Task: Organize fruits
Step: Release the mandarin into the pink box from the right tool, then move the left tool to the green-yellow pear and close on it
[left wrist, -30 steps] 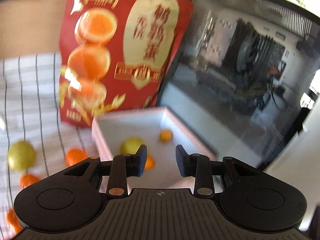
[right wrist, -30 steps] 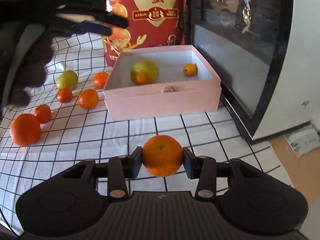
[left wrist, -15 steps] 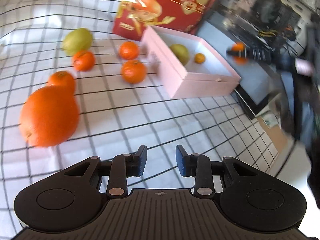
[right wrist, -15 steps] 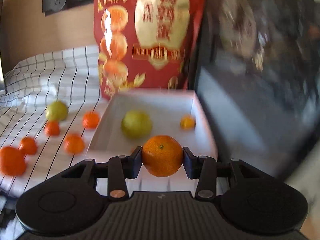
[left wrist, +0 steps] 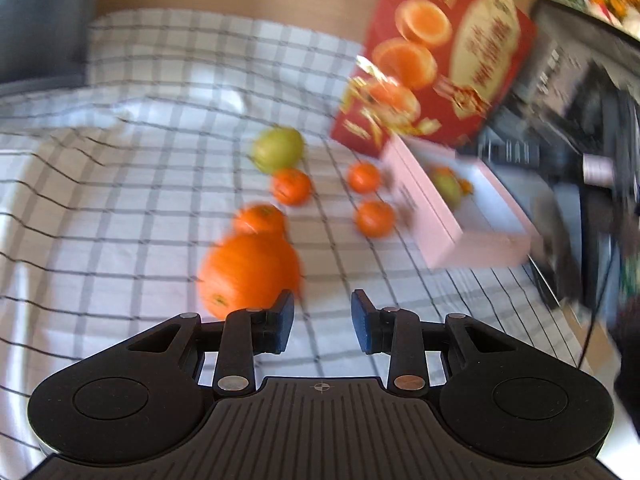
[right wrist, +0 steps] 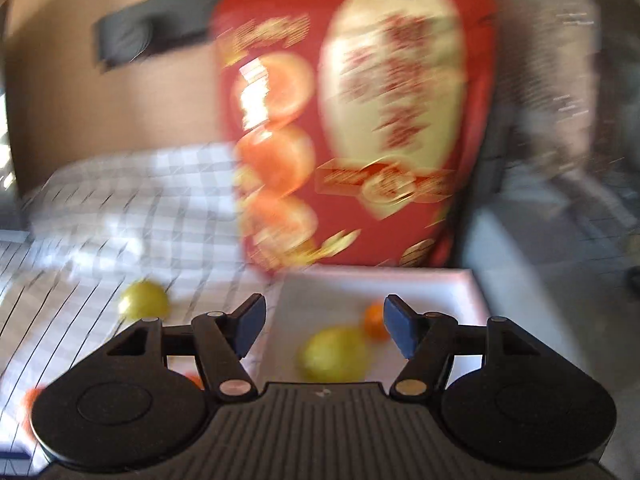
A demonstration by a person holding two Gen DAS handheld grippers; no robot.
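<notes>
The right gripper [right wrist: 324,326] is spread wide and empty above the pink box [right wrist: 474,292] at lower centre. Inside the box lie a yellow-green fruit [right wrist: 334,354] and a small orange [right wrist: 375,322]. The left gripper [left wrist: 322,322] is parted and empty, with a large orange [left wrist: 248,270] just beyond its left finger. Smaller oranges [left wrist: 291,187] and a green fruit [left wrist: 277,149] dot the checked cloth [left wrist: 120,200] mid-frame. A red bag [left wrist: 436,64] stands behind the box, upper right.
</notes>
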